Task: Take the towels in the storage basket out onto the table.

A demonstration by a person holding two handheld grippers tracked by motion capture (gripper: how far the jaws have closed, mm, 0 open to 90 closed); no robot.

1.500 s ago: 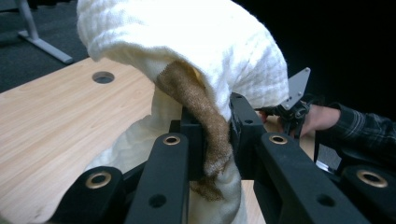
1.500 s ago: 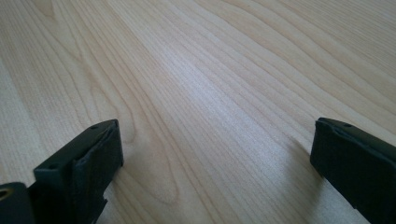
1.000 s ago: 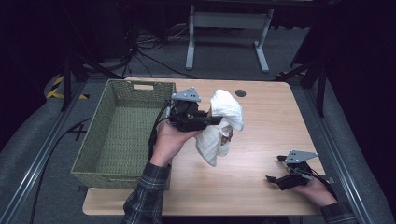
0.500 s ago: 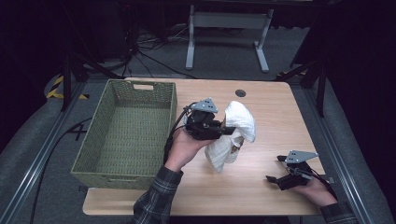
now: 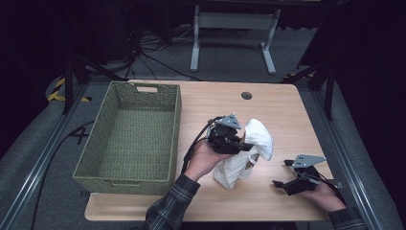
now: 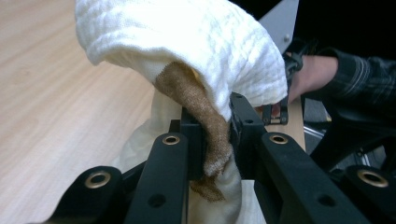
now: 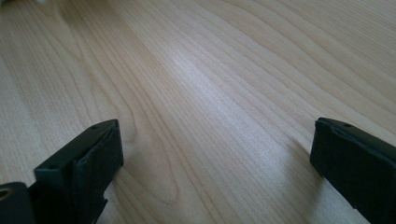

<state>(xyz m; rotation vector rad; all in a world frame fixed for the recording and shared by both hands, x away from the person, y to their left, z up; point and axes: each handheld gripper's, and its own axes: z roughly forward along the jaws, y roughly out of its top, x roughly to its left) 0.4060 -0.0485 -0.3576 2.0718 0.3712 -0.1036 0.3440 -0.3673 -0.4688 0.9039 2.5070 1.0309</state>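
Left tongs (image 5: pixel 246 146) are clamped on the white cloth (image 5: pixel 249 153), and I've carried it down and away from the basket (image 5: pixel 136 136), so its tail now touches the bench (image 5: pixel 268 105) at centre. Looks like I'm laying it out. Right tongs (image 5: pixel 282 175) gape empty at four o'clock; nothing blocks the way.

Lab/studio: dark surrounds, floor cables (image 5: pixel 158 62), rails (image 5: pixel 36 165), bare table (image 5: pixel 268 103).

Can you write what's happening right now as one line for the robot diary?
left gripper: shut on white cloth | right gripper: open, nothing between jaws | basket: nothing inside
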